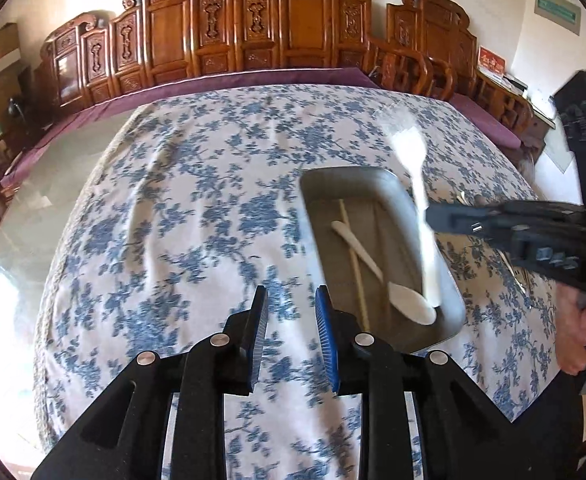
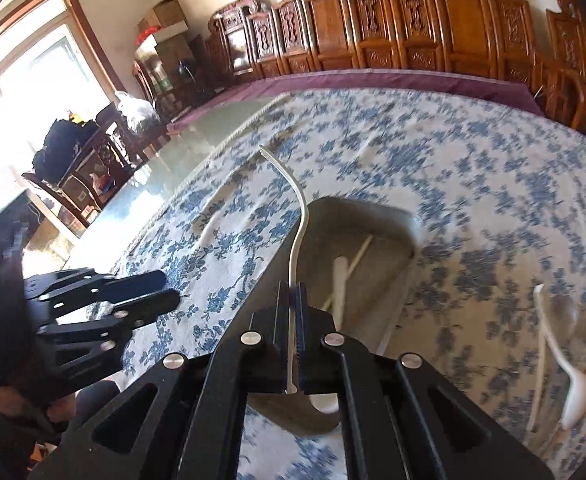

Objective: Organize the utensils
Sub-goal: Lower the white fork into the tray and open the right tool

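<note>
In the left wrist view my left gripper sits at lower centre, fingers slightly parted with nothing between them, over the floral tablecloth. Right of it lies the grey tray, holding a white spoon and a chopstick. At the right edge my right gripper is clamped on a white fork. I'd lower it until the fork lies flat along the tray, then release.

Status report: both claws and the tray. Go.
Left claw open, empty. Right claw shut on white plastic spatula, above grey metal tray. Nothing blocking.
</note>
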The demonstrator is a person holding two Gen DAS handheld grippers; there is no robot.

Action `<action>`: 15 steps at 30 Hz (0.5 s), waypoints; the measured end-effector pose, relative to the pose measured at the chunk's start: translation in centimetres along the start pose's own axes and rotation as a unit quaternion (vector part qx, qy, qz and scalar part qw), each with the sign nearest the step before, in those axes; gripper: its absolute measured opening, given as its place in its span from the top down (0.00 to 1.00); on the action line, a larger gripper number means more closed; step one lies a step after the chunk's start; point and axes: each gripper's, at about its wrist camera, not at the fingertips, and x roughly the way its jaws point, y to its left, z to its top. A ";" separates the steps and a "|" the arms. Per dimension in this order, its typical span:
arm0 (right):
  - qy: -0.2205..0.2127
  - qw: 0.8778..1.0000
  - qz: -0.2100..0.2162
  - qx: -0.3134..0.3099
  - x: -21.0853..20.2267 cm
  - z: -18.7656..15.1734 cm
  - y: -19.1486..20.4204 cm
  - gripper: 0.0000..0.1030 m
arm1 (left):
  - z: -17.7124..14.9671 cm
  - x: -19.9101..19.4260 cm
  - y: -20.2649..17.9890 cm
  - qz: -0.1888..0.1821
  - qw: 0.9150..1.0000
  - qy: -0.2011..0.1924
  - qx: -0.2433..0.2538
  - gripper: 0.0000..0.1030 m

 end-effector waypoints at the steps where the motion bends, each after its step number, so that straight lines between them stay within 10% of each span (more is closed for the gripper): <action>1: 0.005 1.000 0.000 0.001 0.6 0.0 0.2 0.96 | 0.0 -0.2 0.4 0.001 1.000 -0.002 -0.002 0.78; 15: 0.062 0.997 -0.007 0.054 6.2 -1.3 -0.3 0.96 | -0.5 -1.1 2.0 0.004 1.000 -0.009 -0.008 0.78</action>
